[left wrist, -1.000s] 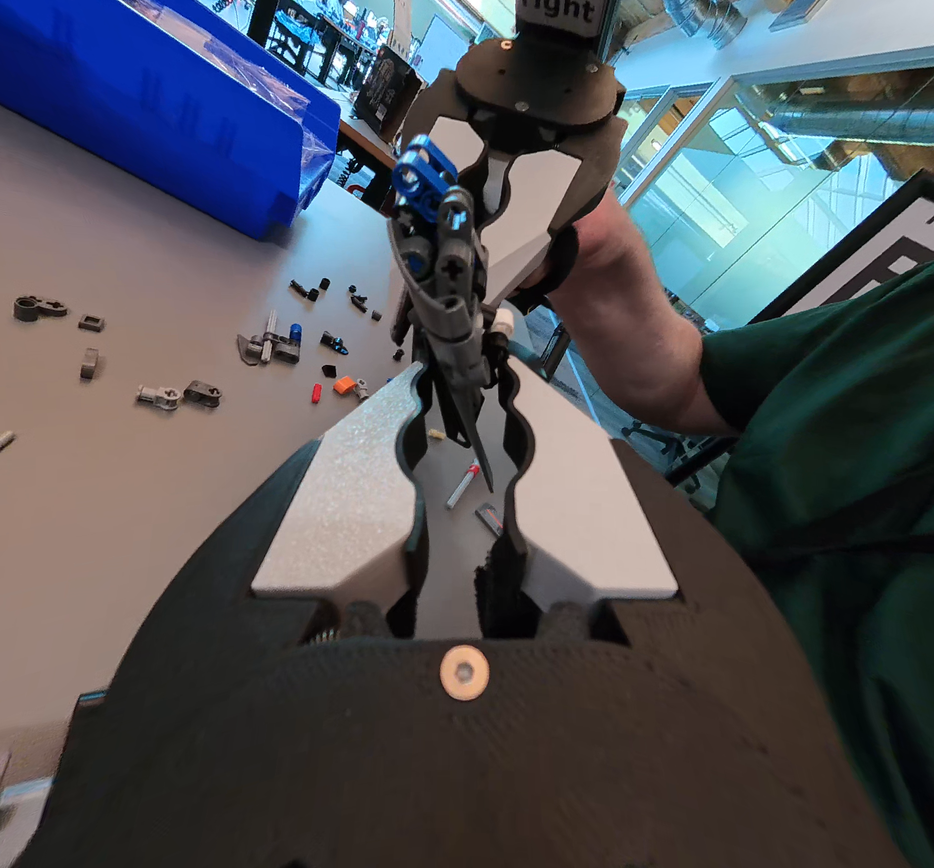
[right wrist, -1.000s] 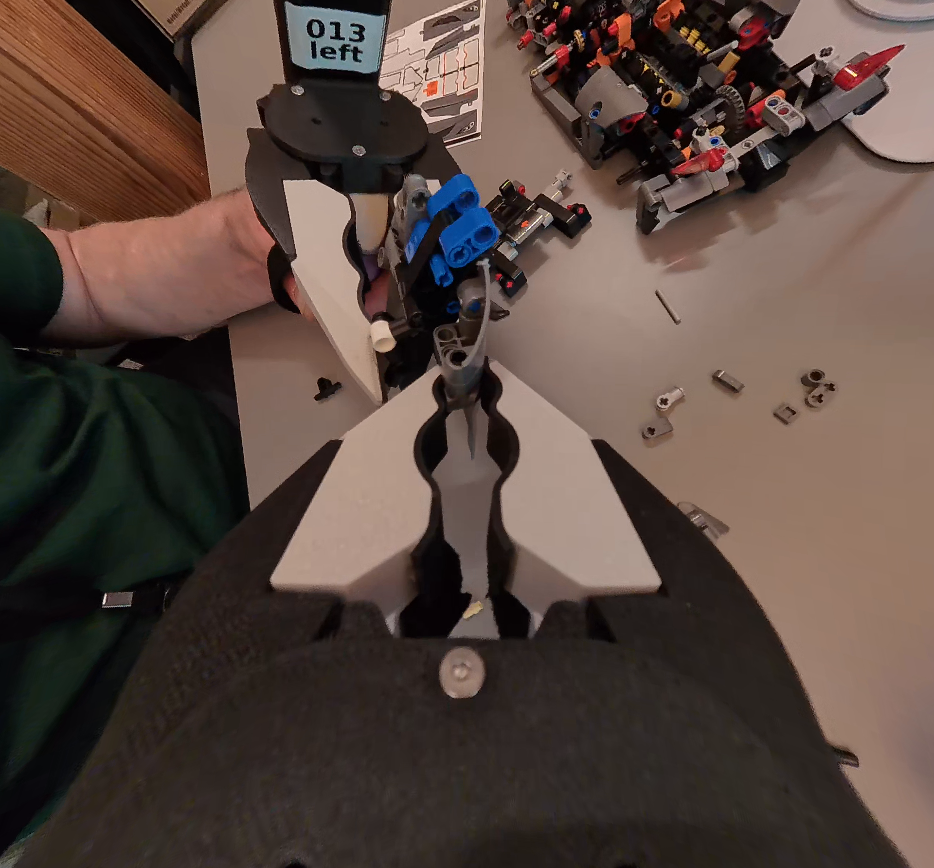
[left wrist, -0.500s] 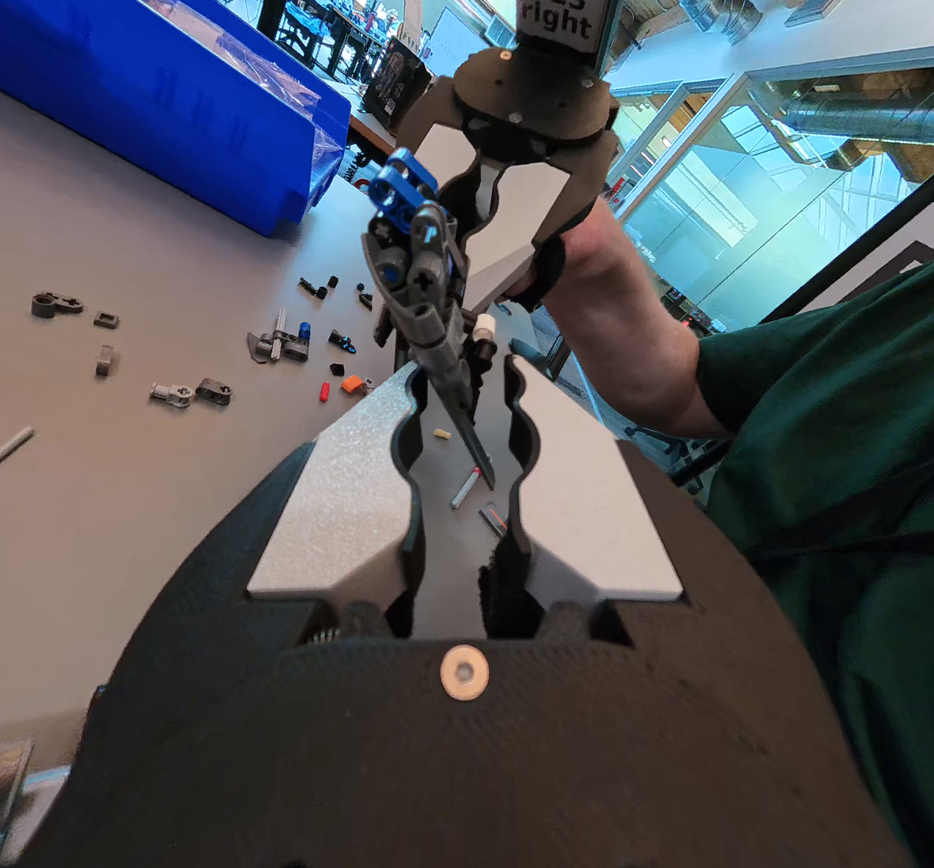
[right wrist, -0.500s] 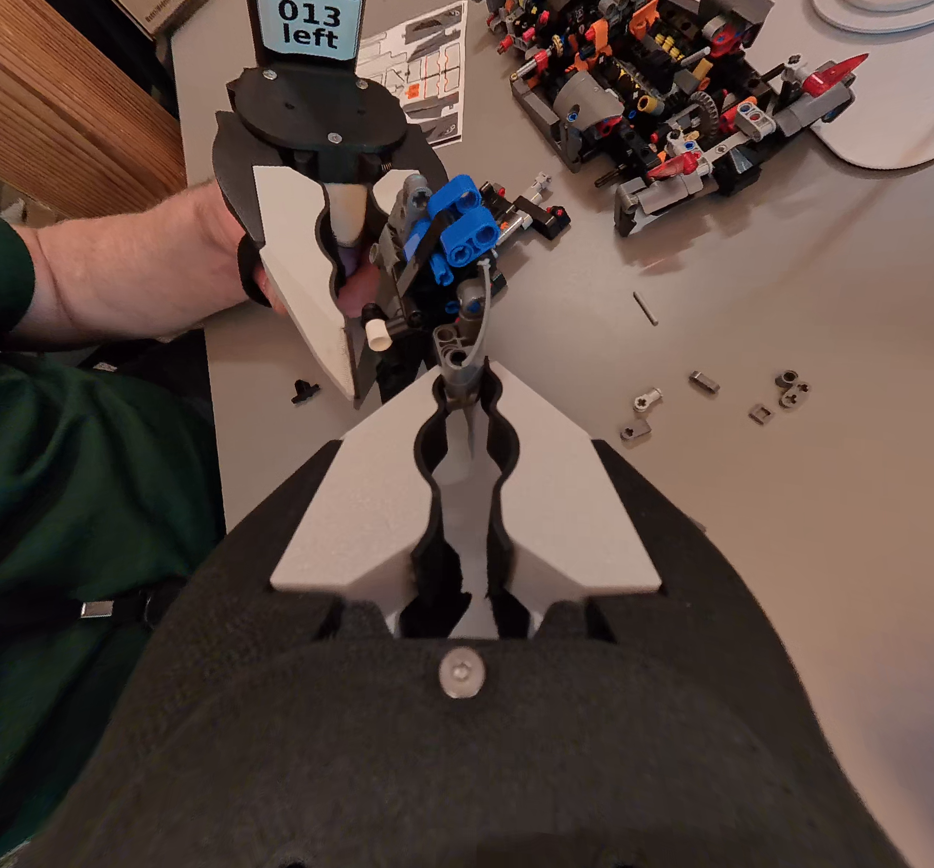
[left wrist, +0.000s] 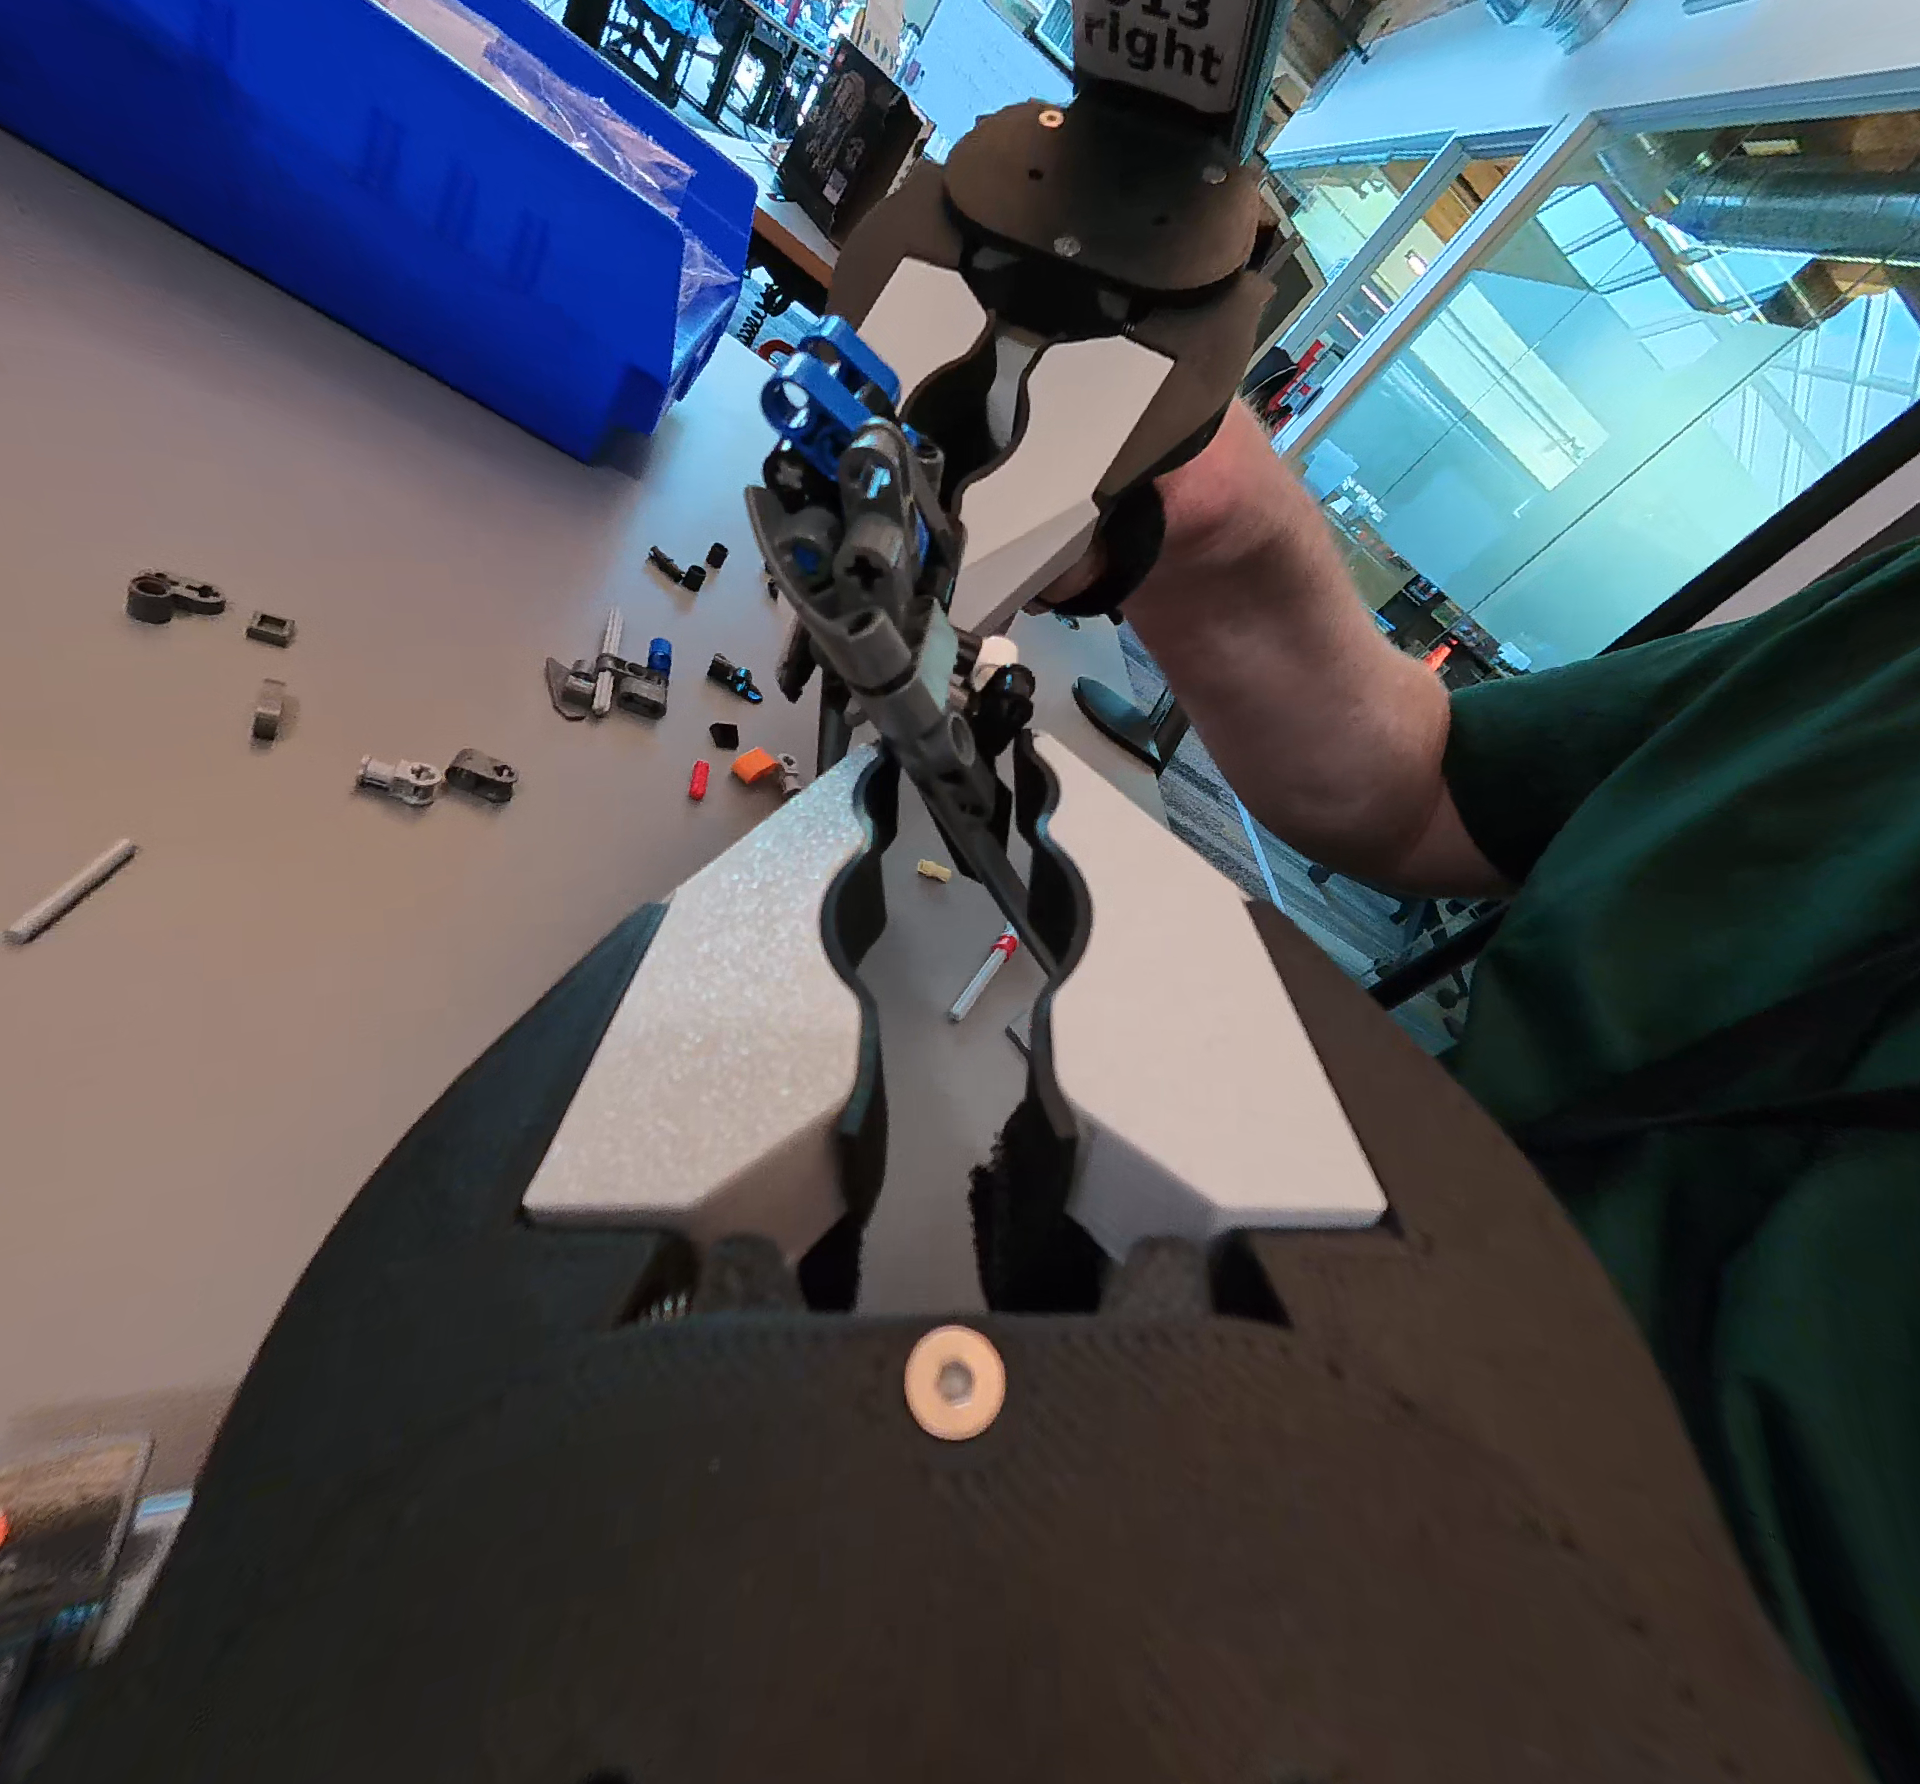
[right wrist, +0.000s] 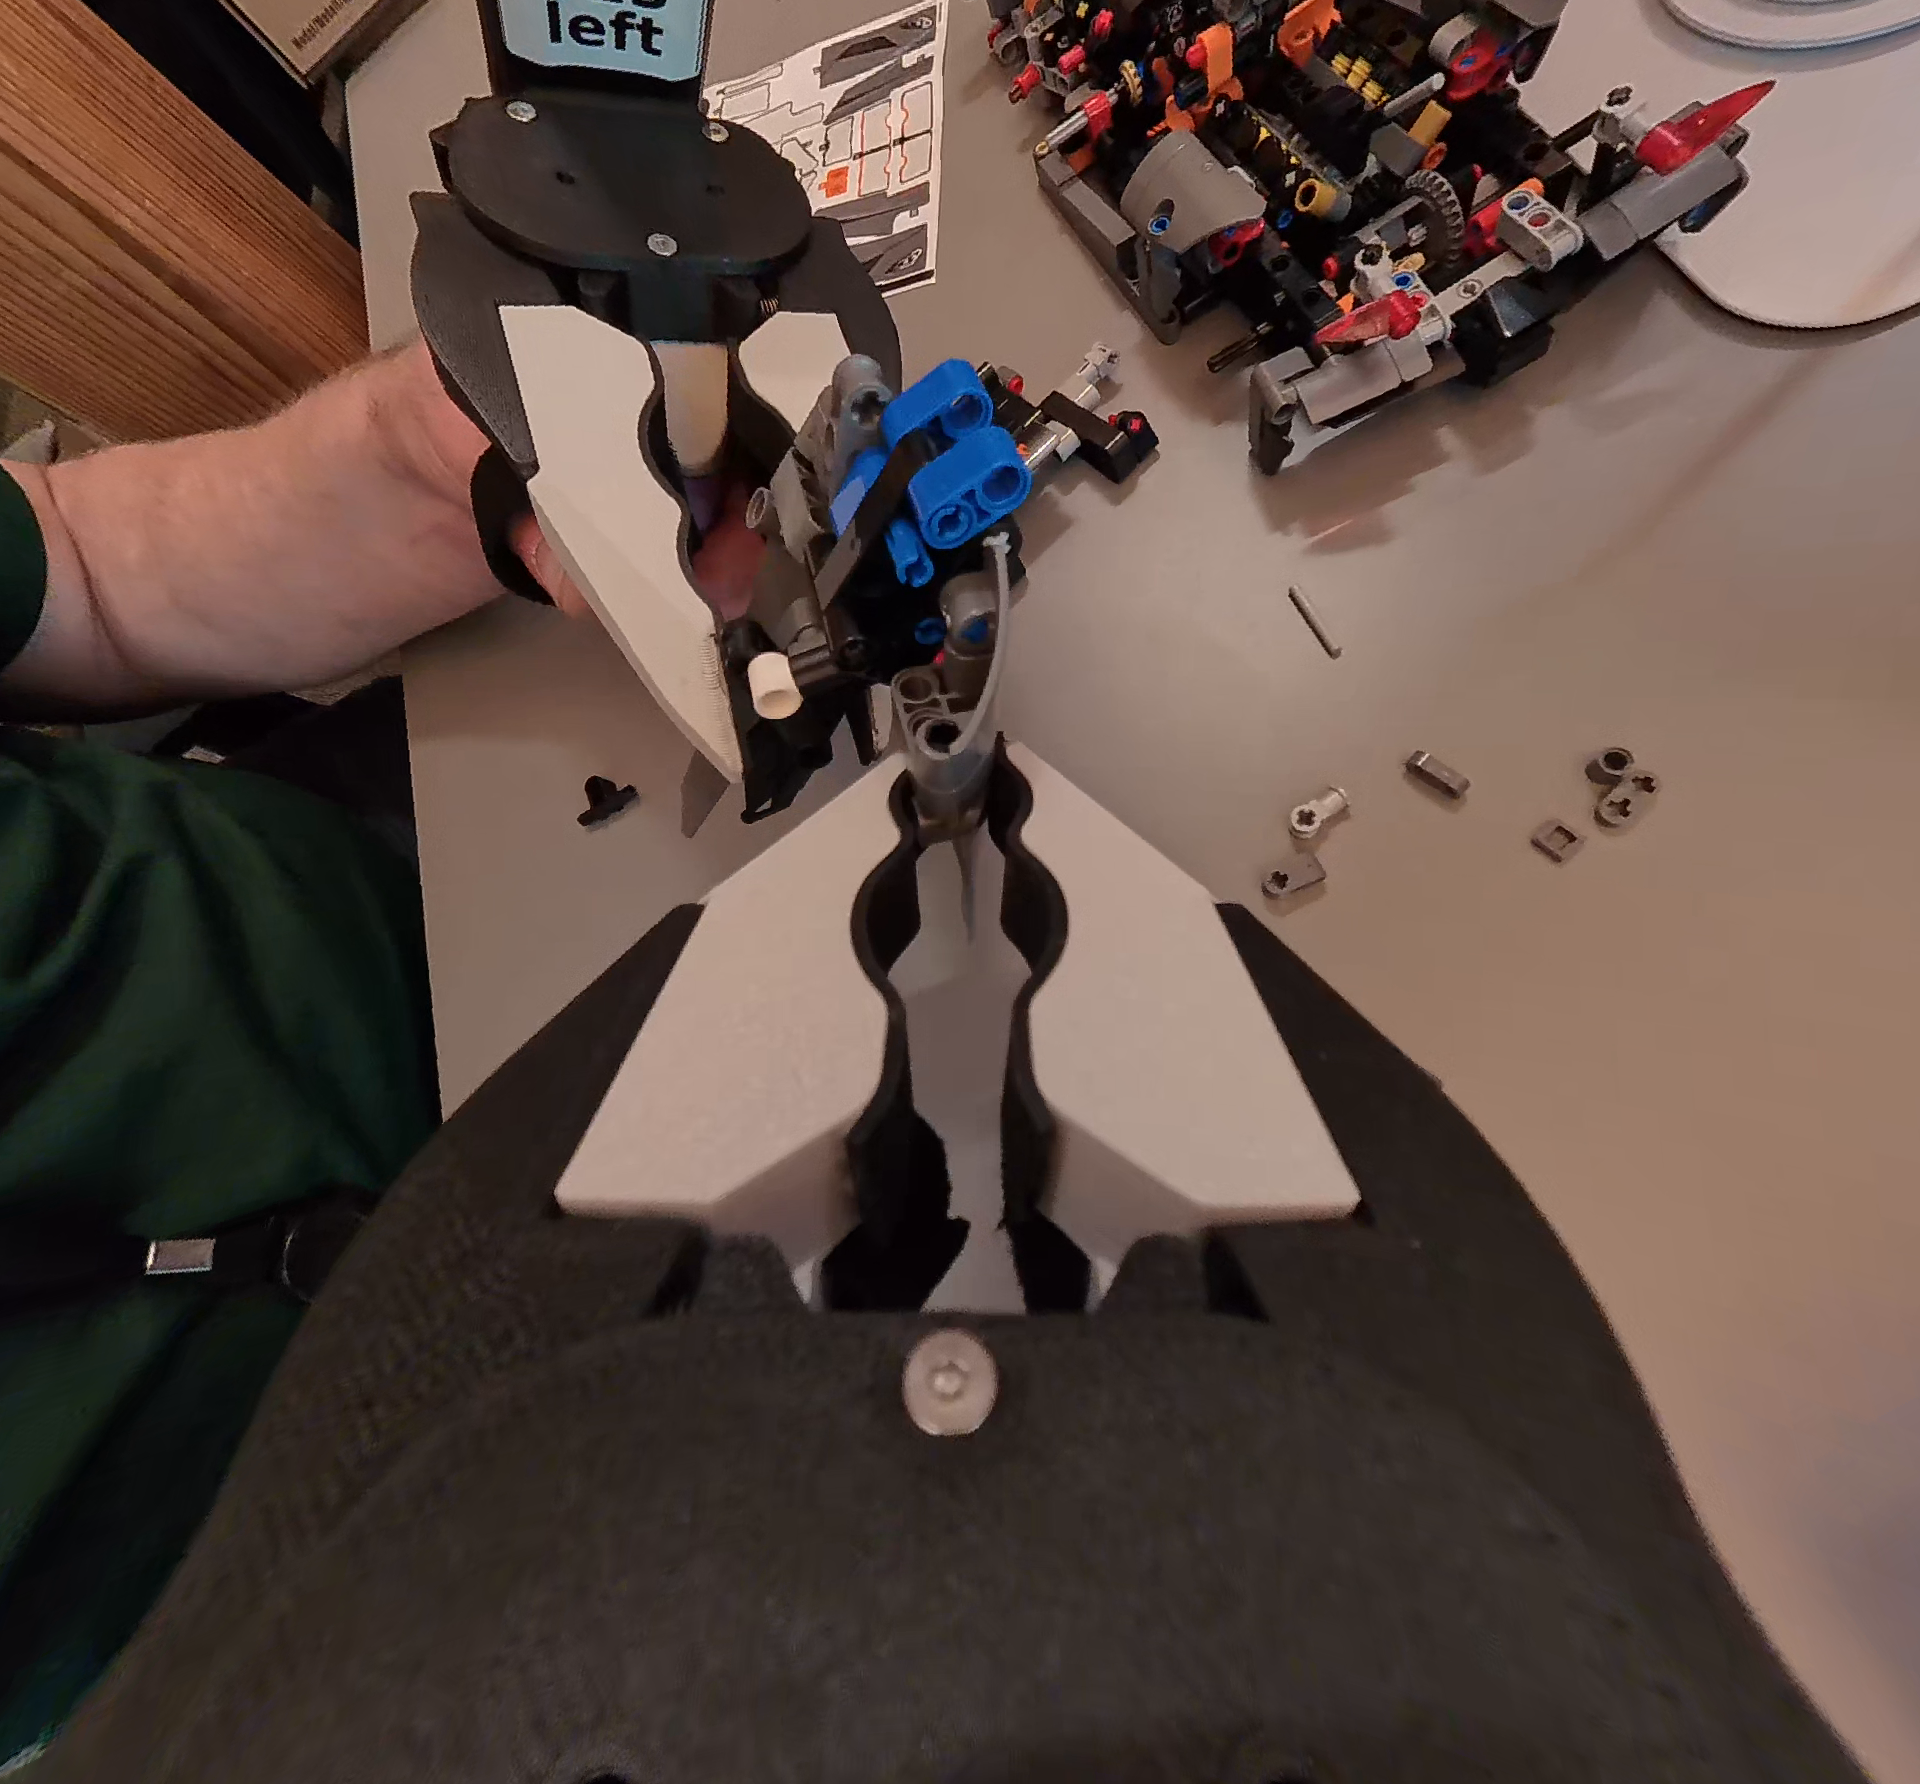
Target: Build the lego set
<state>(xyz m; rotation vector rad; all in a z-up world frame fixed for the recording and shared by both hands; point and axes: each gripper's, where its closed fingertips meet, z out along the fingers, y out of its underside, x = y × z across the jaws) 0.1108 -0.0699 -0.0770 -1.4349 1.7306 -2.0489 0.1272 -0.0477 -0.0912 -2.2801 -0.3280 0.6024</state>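
My left gripper (left wrist: 945, 768) is shut on a small sub-assembly (left wrist: 852, 571) of grey, black and blue lego pieces, held above the table. My right gripper (right wrist: 951, 778) is shut on a grey connector piece (right wrist: 940, 716) with a thin grey hose. The connector touches the lower end of the sub-assembly (right wrist: 914, 498), just under its blue pieces. The two grippers face each other, tips nearly meeting. A person's hands hold both. The exact joint between the connector and the sub-assembly is hidden.
A large part-built lego car chassis (right wrist: 1351, 176) and an instruction sheet (right wrist: 852, 145) lie at the back of the grey table. Loose small pieces lie scattered (right wrist: 1455, 799) (left wrist: 613, 685). A blue bin (left wrist: 364, 124) stands at the far left. A black pin (right wrist: 606, 796) lies near the table edge.
Both grippers keep their hold and stay together. The sub-assembly has tilted slightly left in the left wrist view, and both views have shifted a little.
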